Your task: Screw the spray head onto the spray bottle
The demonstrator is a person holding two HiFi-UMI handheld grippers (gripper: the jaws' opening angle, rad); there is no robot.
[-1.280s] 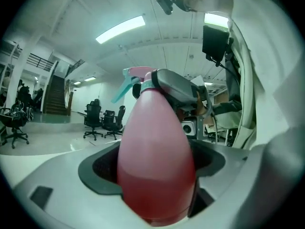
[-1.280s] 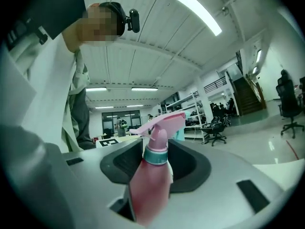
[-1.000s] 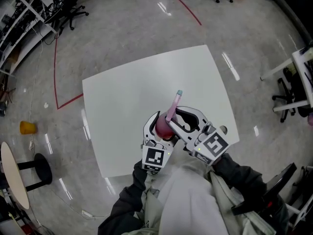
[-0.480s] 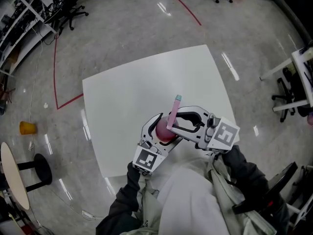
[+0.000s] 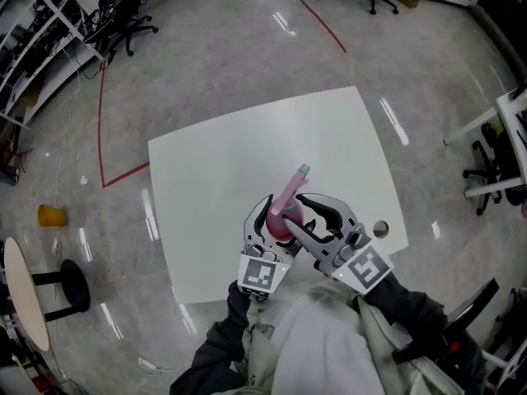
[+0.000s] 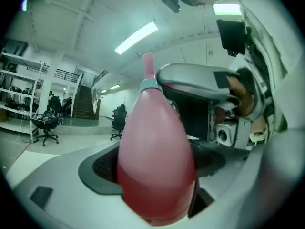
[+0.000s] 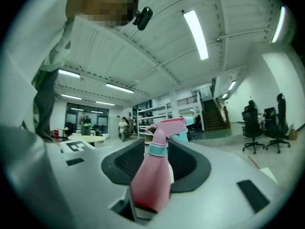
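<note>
Pink spray bottle (image 5: 277, 223) is held off the white table (image 5: 214, 163), over its 6 o'clock edge, tilted so the spray head (image 5: 295, 181) points to about 1 o'clock. The head already sits on the neck, with the teal collar (image 7: 157, 150) in place. How far it is threaded can't be told. Left gripper (image 5: 274, 214) comes in from 6 o'clock and is clamped on the bottle's fat body, which fills the space between its jaws. Right gripper (image 5: 295, 210) comes in from 4 o'clock, jaws part-closed round the neck, pads right against the collar; it looks like a grip on the spray head. Step in hand is likely tightening. To do it well, the left gripper should keep the body locked, the right should roll about the bottle's own axis without tipping the head, and the squeeze should stay on the collar, not the trigger. Cross-threading is the risk if the head tips.
</note>
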